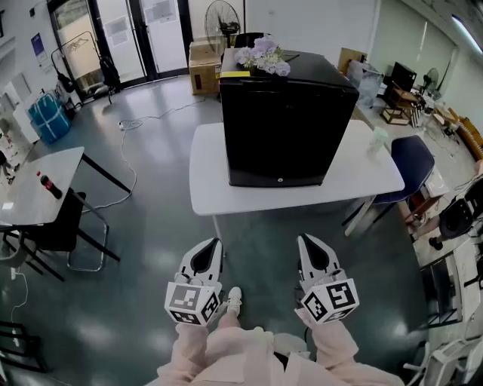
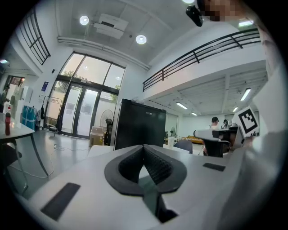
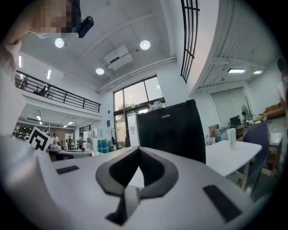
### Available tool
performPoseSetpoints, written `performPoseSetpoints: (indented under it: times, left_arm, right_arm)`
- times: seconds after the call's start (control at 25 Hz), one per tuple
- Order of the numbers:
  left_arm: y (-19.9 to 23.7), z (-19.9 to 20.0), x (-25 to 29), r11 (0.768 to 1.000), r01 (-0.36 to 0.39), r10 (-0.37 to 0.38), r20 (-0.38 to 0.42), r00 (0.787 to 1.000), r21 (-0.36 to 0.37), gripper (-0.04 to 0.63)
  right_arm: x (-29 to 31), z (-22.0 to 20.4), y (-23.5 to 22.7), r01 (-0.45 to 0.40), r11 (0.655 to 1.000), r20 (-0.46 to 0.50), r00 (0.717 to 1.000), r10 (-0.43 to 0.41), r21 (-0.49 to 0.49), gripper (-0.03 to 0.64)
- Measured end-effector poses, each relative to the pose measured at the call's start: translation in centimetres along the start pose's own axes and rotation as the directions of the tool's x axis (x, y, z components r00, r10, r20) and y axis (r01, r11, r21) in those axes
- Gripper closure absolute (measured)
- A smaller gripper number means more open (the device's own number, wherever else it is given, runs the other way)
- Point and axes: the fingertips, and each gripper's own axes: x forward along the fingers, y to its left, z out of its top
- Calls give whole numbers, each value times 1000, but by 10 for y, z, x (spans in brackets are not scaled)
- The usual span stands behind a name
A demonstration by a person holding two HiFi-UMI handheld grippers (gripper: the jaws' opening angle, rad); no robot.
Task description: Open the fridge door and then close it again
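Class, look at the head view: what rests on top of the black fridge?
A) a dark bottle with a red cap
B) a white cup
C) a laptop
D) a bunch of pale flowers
D: a bunch of pale flowers lies on the top of the fridge, towards its back edge.

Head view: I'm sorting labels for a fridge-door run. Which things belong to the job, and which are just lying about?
Job: black fridge, door shut, on the white table; left claw and right claw, both shut, empty, short of the fridge.
Lying about: flowers on the fridge top; cup on the table; cardboard box; fan; bottle on the side table.
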Motion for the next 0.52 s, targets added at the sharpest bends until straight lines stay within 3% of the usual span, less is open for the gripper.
performPoseSetpoints:
  times: [0.52]
  left_arm:
    - [-26, -16, -25, 1000, 2, -3, -7, 1000, -26, 584]
  right_arm:
    - [-32, -9, 18, -22, 999, -1, 1000, 22, 28, 607]
